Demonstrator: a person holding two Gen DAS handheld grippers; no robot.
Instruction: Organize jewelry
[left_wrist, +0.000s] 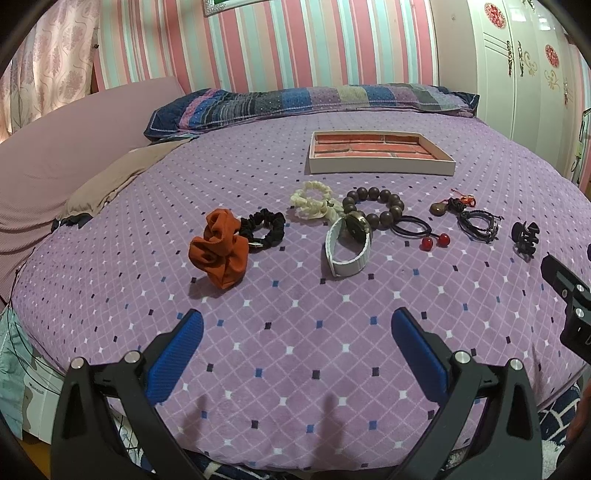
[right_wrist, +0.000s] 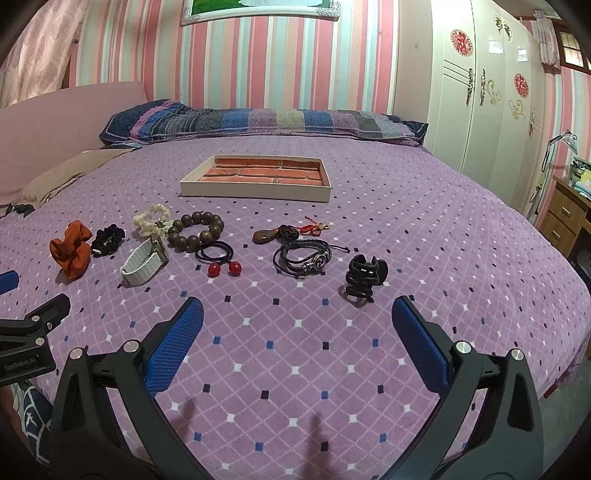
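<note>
A row of items lies on the purple bedspread (left_wrist: 295, 332): orange scrunchie (left_wrist: 218, 253), black scrunchie (left_wrist: 264, 229), cream scrunchie (left_wrist: 314, 201), white-strap watch (left_wrist: 349, 243), wooden bead bracelet (left_wrist: 373, 206), red-bead hair tie (left_wrist: 424, 230), brown pendant (left_wrist: 439, 208), black cord bracelet (left_wrist: 478, 223) and black claw clip (left_wrist: 524, 238). Behind them sits a shallow white tray (left_wrist: 380, 166) with a brick-pattern floor. My left gripper (left_wrist: 297, 332) is open and empty, near the bed's front edge. My right gripper (right_wrist: 297, 321) is open and empty, just short of the claw clip (right_wrist: 364, 278).
A striped pillow (left_wrist: 314, 101) lies at the bed's head. A pink sofa (left_wrist: 74, 140) stands on the left, a white wardrobe (right_wrist: 480, 92) and a wooden drawer unit (right_wrist: 565, 218) on the right. Part of the right gripper's body (left_wrist: 569, 295) shows at the left wrist view's right edge.
</note>
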